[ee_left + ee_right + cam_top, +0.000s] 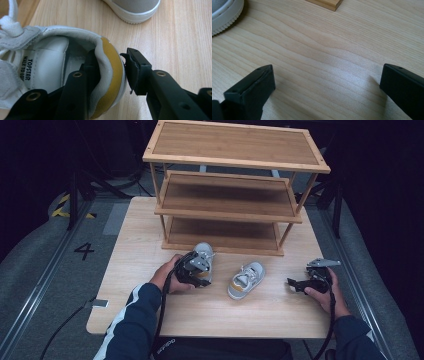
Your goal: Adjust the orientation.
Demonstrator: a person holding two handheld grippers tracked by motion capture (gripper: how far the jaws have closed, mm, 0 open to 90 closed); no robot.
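Note:
A small grey and white shoe (204, 253) with a yellow heel stands on the table just in front of the rack's bottom shelf. My left gripper (192, 270) is shut on its heel. In the left gripper view one jaw sits inside the shoe (50, 62) and the other presses the outside of the yellow heel collar (113, 75), with the left gripper (111, 63) pinching it. The matching shoe (246, 280) lies free in the middle of the table. My right gripper (296, 284) rests low at the right, open, its jaws wide apart over bare wood (327, 80).
A three-tier bamboo rack (230, 207) stands at the back of the light wooden table (225, 317). One rack foot (325, 3) and the second shoe's toe (223, 12) lie ahead of the right gripper. The second shoe's toe (135, 10) is near the held shoe.

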